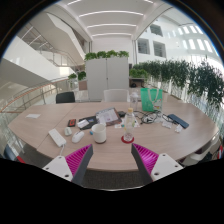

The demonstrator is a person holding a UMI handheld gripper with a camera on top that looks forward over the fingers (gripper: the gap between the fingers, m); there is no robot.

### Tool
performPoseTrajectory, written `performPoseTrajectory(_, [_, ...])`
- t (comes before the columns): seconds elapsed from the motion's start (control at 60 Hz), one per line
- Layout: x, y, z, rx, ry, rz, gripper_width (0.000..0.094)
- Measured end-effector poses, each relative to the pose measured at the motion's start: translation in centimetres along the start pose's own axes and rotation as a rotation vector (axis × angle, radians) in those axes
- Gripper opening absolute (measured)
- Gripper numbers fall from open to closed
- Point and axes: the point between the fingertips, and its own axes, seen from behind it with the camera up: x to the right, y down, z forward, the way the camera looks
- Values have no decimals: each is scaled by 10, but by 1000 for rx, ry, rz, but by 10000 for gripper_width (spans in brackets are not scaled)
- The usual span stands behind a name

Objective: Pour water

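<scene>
The gripper (108, 165) hangs above the near edge of a round wooden desk (40, 125), its fingers (76, 160) spread wide with nothing between them. Well beyond them, on the far side of the desk, stands a green jug (151, 98). A white cup (99, 131) sits just ahead of the fingers, a red coaster (127, 139) beside it. A black notebook (108, 117) lies mid-desk, a white box (57, 137) off to one side. Plants (185, 75) line the room behind.

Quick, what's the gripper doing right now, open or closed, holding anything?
Gripper: jaws open, holding nothing; the table and its things lie beyond them.
</scene>
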Motion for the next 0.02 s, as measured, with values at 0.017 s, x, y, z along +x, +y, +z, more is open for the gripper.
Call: performPoseTrajectory(0.017, [-2, -2, -6, 2, -3, 6, 845])
